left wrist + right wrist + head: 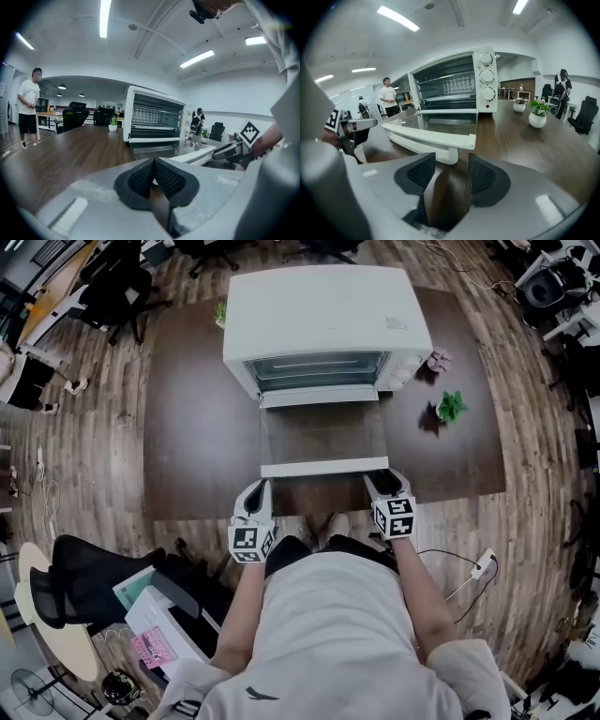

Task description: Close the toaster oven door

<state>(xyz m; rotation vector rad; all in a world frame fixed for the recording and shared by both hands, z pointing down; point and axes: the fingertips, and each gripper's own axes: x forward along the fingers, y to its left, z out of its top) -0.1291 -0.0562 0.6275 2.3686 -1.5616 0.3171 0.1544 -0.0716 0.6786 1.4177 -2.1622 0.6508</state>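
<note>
Head view looks down on the white toaster oven point(323, 320) at the middle of the dark table point(197, 427), its door point(323, 432) lying open flat toward the person. Left gripper point(257, 493), just beside the door's near left corner, has its fingers pressed together; right gripper point(384, 486), at the right corner, has them spread with nothing between

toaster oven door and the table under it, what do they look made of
Toaster oven door: a clear, glossy glass pane, it seems; the table shows through it. Its handle looks like smooth white plastic or painted metal; cannot tell which. The table: dark brown wood grain with a faint sheen, likely laminate or veneer.
</note>
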